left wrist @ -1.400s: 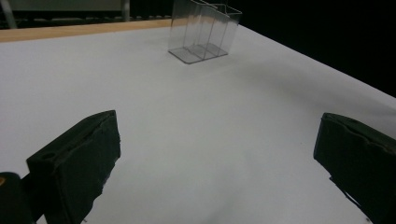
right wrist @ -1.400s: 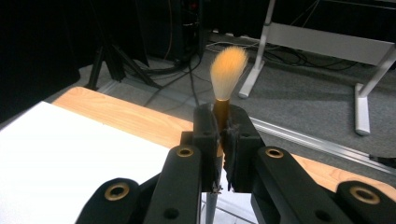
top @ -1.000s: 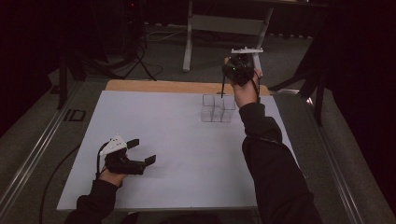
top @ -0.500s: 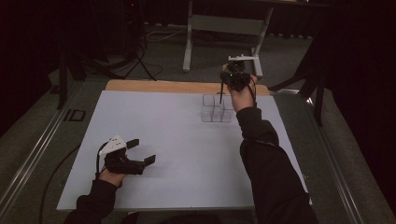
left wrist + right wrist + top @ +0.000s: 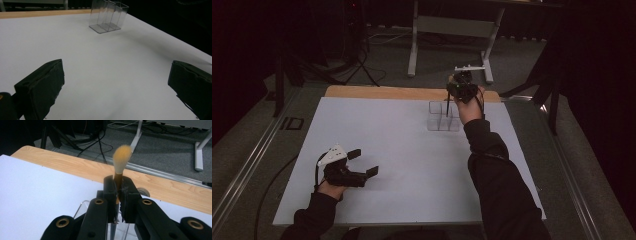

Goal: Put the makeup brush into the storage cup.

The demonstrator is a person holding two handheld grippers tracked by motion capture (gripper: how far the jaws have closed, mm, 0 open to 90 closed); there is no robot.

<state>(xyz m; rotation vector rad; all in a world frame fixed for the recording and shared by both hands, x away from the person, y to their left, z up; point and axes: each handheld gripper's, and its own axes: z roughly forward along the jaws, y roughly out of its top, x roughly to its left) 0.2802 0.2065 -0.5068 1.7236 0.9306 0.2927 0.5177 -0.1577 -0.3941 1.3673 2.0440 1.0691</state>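
Brush (image 5: 121, 157) with a soft orange-tipped head stands clamped between the jaws of the right gripper (image 5: 118, 188), bristles up near the top centre of the right gripper view, its dark handle running down between the jaws toward the clear acrylic organizer (image 5: 85, 206) at the bottom of that frame. It looks light and stiff along the handle, and I'd judge the bristles too soft and easily splayed to grip, so the handle just under the head, where the jaws sit, seems the right hold; the smooth handle could slide if the squeeze slackens.

In the high view the right gripper (image 5: 462, 90) sits in the upper middle of the frame, above the organizer (image 5: 444, 117) on the white table top (image 5: 412, 150), and the brush (image 5: 447, 104) reads as no more than a thin dark line dropping into one compartment; which one I cannot tell. The orange head comes clear in the right gripper view.

The left gripper (image 5: 363, 162) rests low left in the high view, jaws wide apart and empty. Its own view looks between the jaws across bare white surface to the organizer (image 5: 108, 16) at the top, with its thin see-through divider walls plain
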